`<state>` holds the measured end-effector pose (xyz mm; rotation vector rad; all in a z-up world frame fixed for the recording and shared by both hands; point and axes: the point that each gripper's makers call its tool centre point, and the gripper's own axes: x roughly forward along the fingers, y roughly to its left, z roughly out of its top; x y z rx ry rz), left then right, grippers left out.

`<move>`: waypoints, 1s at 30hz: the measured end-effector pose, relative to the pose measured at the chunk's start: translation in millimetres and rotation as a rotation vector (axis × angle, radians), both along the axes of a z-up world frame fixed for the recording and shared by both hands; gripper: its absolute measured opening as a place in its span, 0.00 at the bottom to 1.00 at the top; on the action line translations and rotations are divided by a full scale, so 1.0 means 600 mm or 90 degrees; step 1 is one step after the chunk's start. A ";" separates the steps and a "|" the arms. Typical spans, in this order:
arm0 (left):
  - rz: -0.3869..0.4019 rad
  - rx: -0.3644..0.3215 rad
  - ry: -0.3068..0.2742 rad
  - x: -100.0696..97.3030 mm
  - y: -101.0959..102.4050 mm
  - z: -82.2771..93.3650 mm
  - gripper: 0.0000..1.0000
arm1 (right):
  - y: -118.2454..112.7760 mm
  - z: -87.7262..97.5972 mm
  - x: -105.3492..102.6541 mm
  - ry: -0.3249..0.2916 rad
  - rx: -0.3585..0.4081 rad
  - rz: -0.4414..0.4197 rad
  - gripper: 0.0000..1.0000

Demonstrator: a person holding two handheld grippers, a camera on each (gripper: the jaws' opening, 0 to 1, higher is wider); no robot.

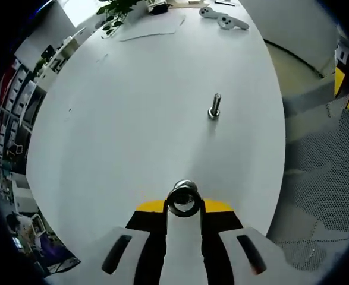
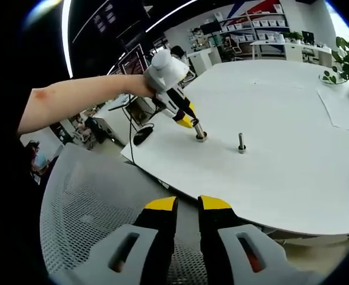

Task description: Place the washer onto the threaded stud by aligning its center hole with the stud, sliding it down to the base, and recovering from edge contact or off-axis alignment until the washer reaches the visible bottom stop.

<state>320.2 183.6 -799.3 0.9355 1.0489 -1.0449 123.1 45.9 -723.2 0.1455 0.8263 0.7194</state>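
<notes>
Left tool (image 1: 184, 209) sits closest to the lens, jaws closed down on the washer (image 1: 184, 199), which is gripped at its rim with the centre hole open and facing forward. Beneath it is the big white counter (image 1: 132, 119), mostly bare here; far end carries papers (image 1: 153, 27), a plant (image 1: 116, 10) and two white controllers (image 1: 223, 18). The threaded stud (image 1: 214, 106) stands upright on the counter, ahead of the washer and slightly right, well apart from it. In the right gripper view the left tool (image 2: 193, 125) reaches in from the left with the washer (image 2: 201, 137) low, at or just above the counter surface, near the stud (image 2: 241, 143) but clear of it. Right tool (image 2: 188, 205) hangs off the counter edge over a mesh chair (image 2: 85, 202), jaws nearly together, nothing between them. Step in hand, as I read it: carry phase, washer picked, not yet over the stud. Next move calls for lifting above the stud tip, shifting across, levelling the washer so the hole sits on-axis, then lowering to the base. Likely snag: rim catching the tip if tilted.
</notes>
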 end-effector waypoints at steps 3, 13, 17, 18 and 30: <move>0.003 -0.001 0.002 0.001 -0.003 -0.002 0.18 | 0.000 0.000 0.000 0.000 0.001 0.000 0.17; -0.017 0.038 0.012 0.002 -0.009 -0.038 0.18 | -0.001 -0.001 -0.001 0.003 -0.003 0.002 0.17; -0.016 0.047 0.021 0.003 -0.009 -0.052 0.18 | -0.001 -0.001 0.000 0.003 -0.003 0.002 0.17; -0.012 0.050 0.024 0.003 -0.009 -0.054 0.18 | -0.001 -0.001 -0.001 0.003 -0.003 0.002 0.17; -0.008 0.078 0.041 0.003 -0.011 -0.088 0.18 | -0.001 -0.001 -0.001 0.004 -0.002 0.005 0.17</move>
